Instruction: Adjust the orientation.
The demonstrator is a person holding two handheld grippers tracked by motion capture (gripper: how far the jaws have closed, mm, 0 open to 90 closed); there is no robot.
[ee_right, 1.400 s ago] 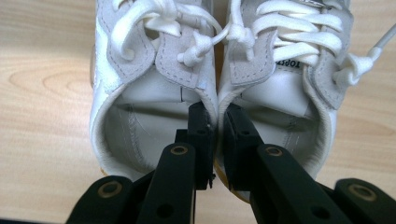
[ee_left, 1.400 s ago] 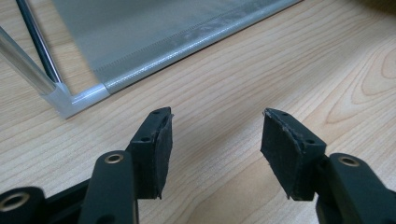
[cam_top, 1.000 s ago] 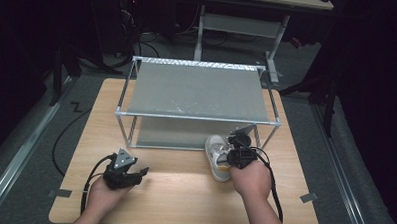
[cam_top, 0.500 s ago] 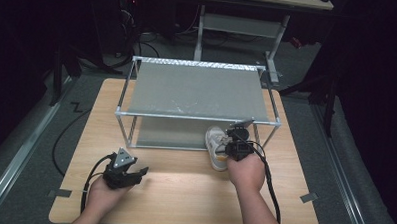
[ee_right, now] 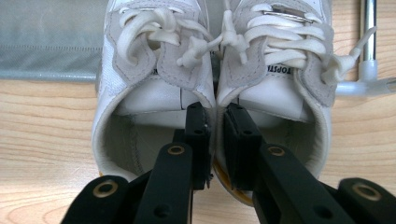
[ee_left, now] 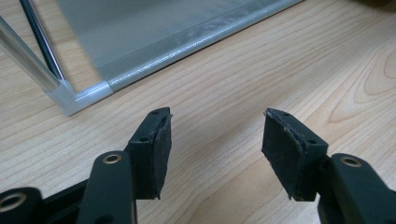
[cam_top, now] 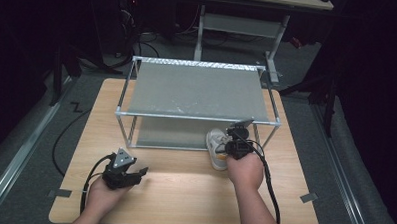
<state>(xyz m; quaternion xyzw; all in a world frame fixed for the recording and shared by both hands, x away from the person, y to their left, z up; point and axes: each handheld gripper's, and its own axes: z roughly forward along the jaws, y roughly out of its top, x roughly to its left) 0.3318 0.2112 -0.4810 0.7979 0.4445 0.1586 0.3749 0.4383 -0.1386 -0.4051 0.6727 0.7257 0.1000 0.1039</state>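
Shoes (cam_top: 217, 147) and right gripper (cam_top: 234, 143) perhaps slightly nearer shelf (cam_top: 197, 89).

Left gripper (ee_left: 215, 135): black plastic body, two flat black jaws faced with worn, scuffed pads, brass-coloured rivets at the joints, grey three-cornered plate (cam_top: 123, 158) on top, black cable (cam_top: 90, 176) trailing back.
Right gripper (ee_right: 215, 140): same black make, brass-coloured rivets, black cable (cam_top: 270, 187).
Forearms bare, no sleeves in sight.

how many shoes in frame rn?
2. Left white shoe and right white shoe stand side by side at the rack's front right corner, the right gripper pinching their inner walls together. None seen on the shelves; the lower shelf is partly hidden.
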